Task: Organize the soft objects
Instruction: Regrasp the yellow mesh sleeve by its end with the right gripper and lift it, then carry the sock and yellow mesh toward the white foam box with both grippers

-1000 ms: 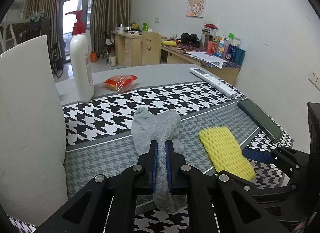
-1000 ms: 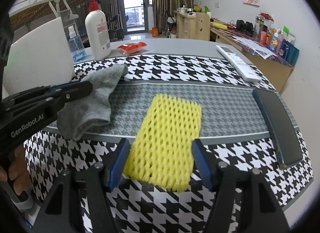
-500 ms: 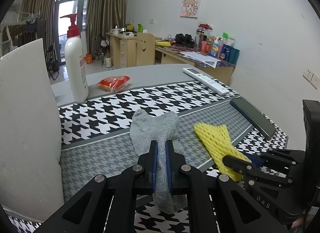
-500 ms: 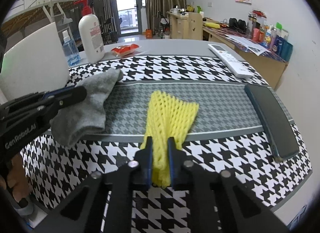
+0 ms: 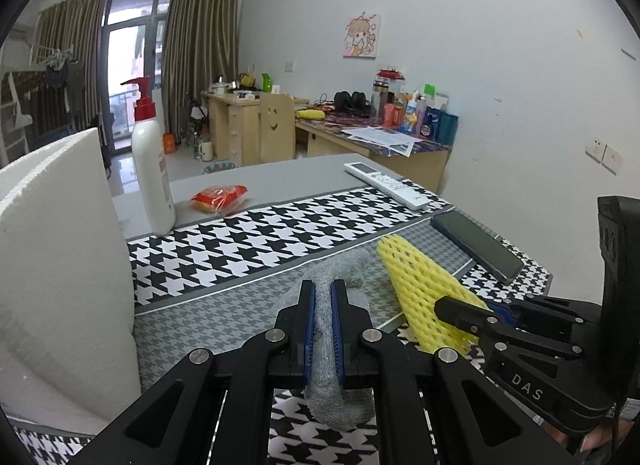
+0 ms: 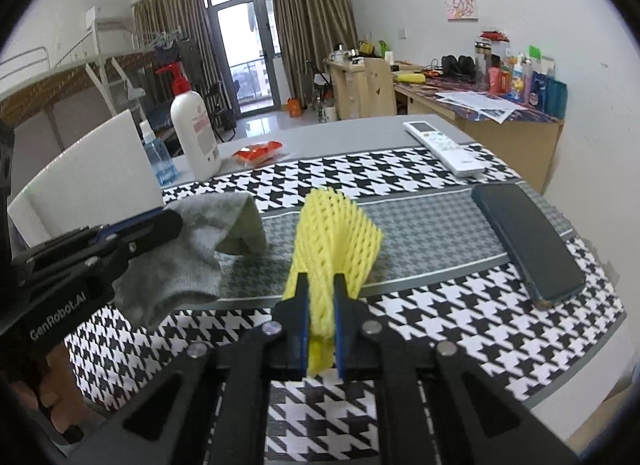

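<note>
The left gripper (image 5: 323, 329) pinches the grey sock (image 5: 340, 269) at its near end, the right gripper (image 6: 321, 319) likewise the yellow foam net (image 6: 334, 225). Each piece runs lengthwise away from its fingers toward the far side, far ends apparently still resting on the houndstooth mat (image 6: 420, 225). Sock left, net right, close together. Only the right view shows the sock's opening and the white box (image 6: 92, 173) beside it.
</note>
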